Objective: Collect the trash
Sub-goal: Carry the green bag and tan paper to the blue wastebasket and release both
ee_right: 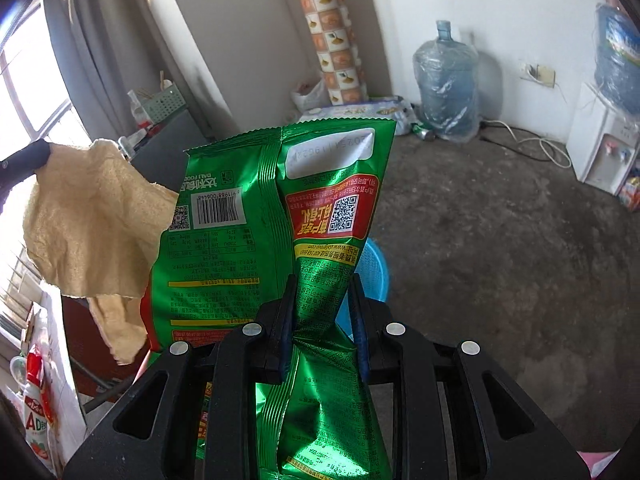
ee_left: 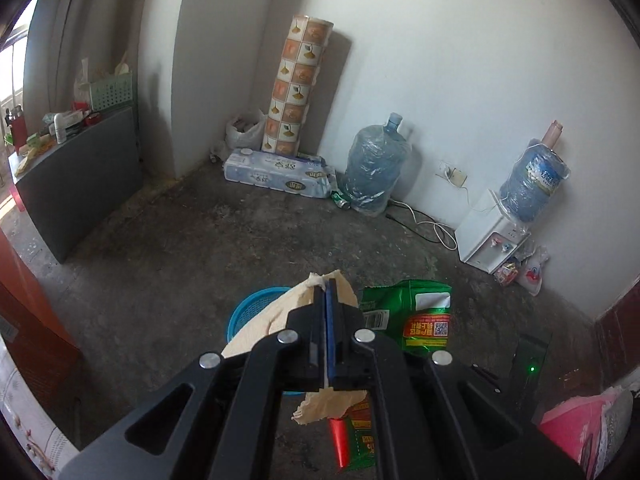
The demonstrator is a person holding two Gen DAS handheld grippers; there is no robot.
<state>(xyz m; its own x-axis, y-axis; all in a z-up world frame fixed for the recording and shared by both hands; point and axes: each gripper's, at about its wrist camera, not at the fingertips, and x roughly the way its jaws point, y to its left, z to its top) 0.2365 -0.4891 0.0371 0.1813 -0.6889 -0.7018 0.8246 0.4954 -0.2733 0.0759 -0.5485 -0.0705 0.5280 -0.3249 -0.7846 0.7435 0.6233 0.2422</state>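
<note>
My left gripper [ee_left: 329, 282] is shut on a crumpled beige paper towel [ee_left: 264, 328], held above a blue mesh trash basket [ee_left: 250, 308] on the floor. The towel also hangs at the left of the right wrist view [ee_right: 88, 224]. My right gripper [ee_right: 322, 280] is shut on a green foil snack bag [ee_right: 276, 216], pinched at its middle and held upright. The bag also shows in the left wrist view [ee_left: 420, 316], just right of my left gripper. The basket [ee_right: 374, 272] is partly hidden behind the bag.
Against the far wall stand a rolled patterned mat [ee_left: 296, 84], a pack of tissue rolls [ee_left: 276, 174], a wrapped water jug [ee_left: 374, 168] and a white water dispenser [ee_left: 490, 232] with a cable [ee_left: 424, 224]. A dark cabinet [ee_left: 76, 192] stands left. A green can [ee_left: 340, 200] lies by the jug.
</note>
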